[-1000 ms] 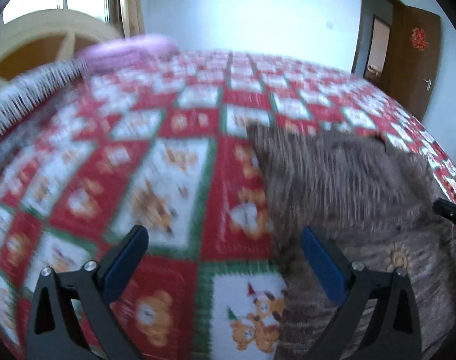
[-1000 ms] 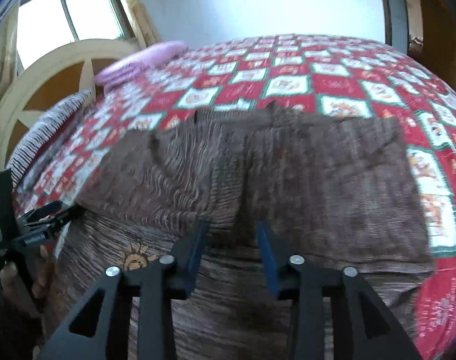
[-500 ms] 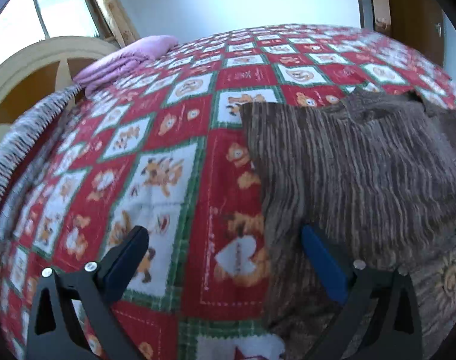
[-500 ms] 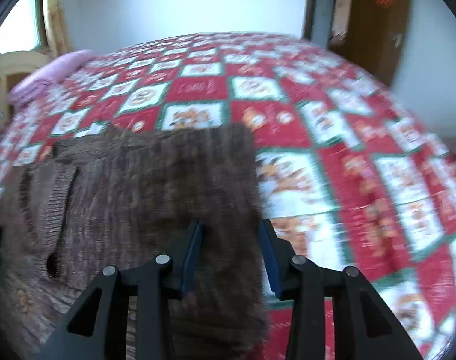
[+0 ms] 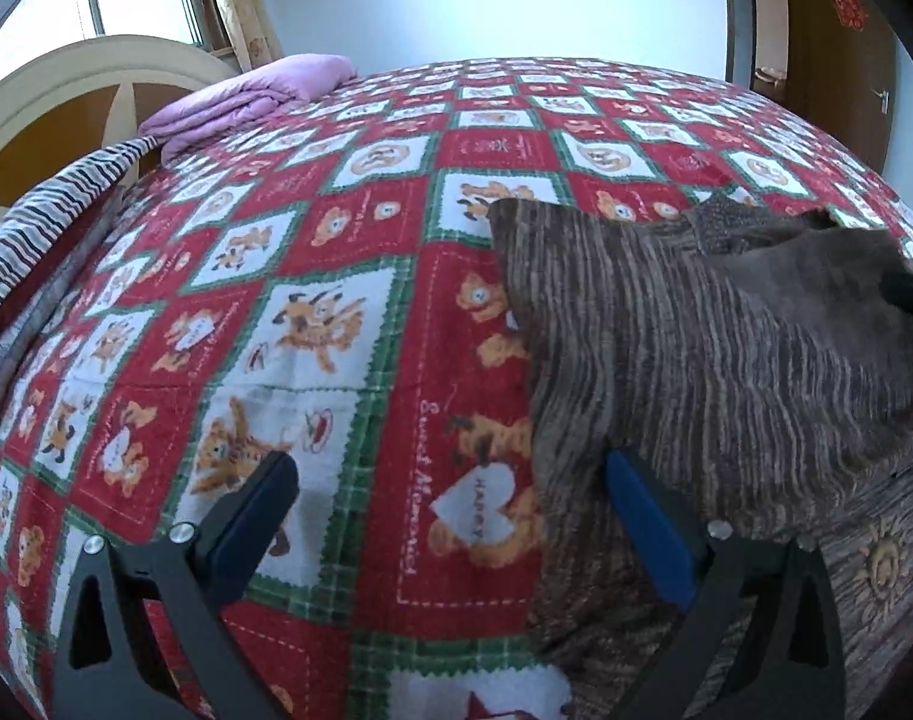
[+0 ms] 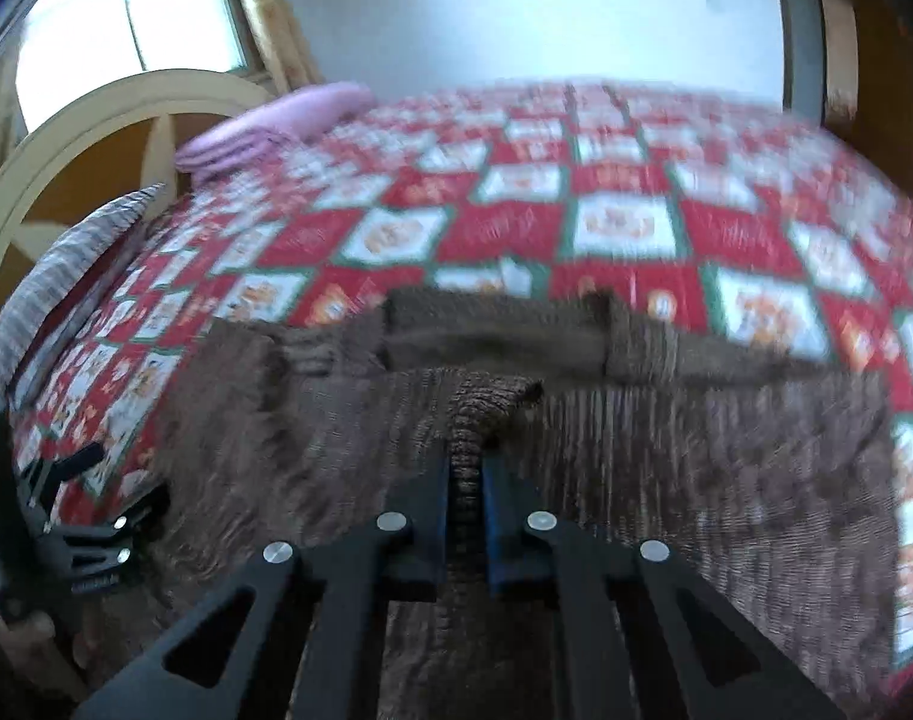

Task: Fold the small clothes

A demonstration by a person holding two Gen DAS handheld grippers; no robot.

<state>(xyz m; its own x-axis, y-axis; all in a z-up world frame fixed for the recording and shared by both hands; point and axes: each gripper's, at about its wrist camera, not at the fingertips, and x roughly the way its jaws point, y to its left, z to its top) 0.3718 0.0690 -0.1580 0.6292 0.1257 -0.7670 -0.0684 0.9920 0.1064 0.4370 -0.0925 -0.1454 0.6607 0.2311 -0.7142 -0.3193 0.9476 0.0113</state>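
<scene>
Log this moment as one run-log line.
stage: folding brown sweater on bed quilt | right gripper: shut on sweater fold, just closed | left gripper: open, empty

Sweater [image 5: 726, 360] on bedspread [image 5: 336, 300]

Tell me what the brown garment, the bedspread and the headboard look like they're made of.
Brown garment: looks like a soft ribbed knit, matte; fine streaky ridges run along it. Bedspread: seems a plush printed fabric, fuzzy and matte, with bear squares in red, white and green. Headboard: probably wood, with a cream-painted curved frame and smooth brown panels; the exact material is unclear.
</scene>
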